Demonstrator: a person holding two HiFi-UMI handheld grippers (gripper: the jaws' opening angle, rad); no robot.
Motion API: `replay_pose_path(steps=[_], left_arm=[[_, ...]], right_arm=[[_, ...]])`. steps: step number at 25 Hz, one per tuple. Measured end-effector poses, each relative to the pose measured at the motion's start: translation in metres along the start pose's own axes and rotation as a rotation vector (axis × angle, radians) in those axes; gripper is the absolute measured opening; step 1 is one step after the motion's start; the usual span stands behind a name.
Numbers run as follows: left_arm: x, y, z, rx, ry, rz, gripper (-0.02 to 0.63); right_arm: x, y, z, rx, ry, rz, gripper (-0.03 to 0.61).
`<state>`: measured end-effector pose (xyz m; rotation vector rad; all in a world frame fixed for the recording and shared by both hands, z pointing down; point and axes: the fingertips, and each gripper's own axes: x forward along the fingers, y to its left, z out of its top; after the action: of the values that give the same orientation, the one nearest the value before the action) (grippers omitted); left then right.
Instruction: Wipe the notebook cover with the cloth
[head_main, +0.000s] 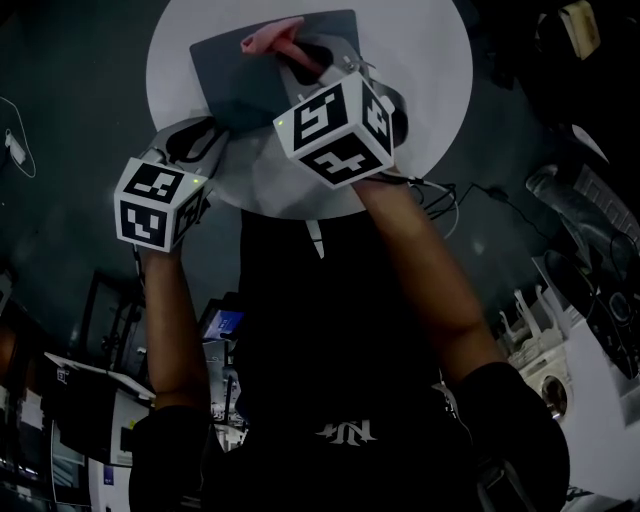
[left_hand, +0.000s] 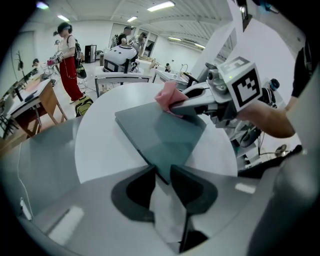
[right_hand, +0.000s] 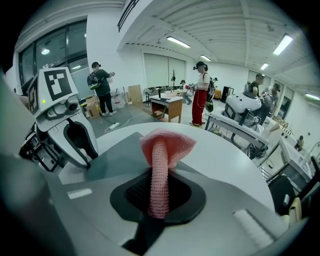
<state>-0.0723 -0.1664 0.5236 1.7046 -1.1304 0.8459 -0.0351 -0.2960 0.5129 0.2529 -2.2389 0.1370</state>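
Notebook, flat grey (head_main: 250, 70), on the round white table (head_main: 420, 60): my left gripper (left_hand: 161, 172) nips its near corner, my right gripper (right_hand: 159, 177) pinches the pink knitted cloth (right_hand: 167, 145). If I push hard, that corner hold could slip and the notebook skid.

No text can be read; the shirt emblem (head_main: 347, 432) is unclear.

The worktop (head_main: 430, 60) is a round white tabletop. A grey notebook (head_main: 235, 75) lies closed and flat on it, left of the middle, turned askew so that one corner points toward the near left edge.
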Motion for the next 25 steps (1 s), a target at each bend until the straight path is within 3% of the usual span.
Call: replay_pose_path(steps=[15, 20, 23, 25], left_arm=[[0.001, -0.002, 0.003, 0.003, -0.012, 0.008, 0.098], [0.004, -0.004, 0.001, 0.007, -0.028, -0.005, 0.098], [0.008, -0.007, 0.003, 0.014, -0.028, -0.015, 0.098], [0.010, -0.010, 0.007, 0.015, -0.030, -0.019, 0.098]], right_arm=[[-0.033, -0.055, -0.042, 0.065, 0.045, -0.117, 0.029], [-0.047, -0.080, -0.064, 0.122, 0.092, -0.217, 0.028], [-0.065, -0.085, -0.047, 0.169, -0.012, -0.245, 0.028], [-0.069, -0.068, -0.021, 0.187, -0.090, -0.184, 0.028]])
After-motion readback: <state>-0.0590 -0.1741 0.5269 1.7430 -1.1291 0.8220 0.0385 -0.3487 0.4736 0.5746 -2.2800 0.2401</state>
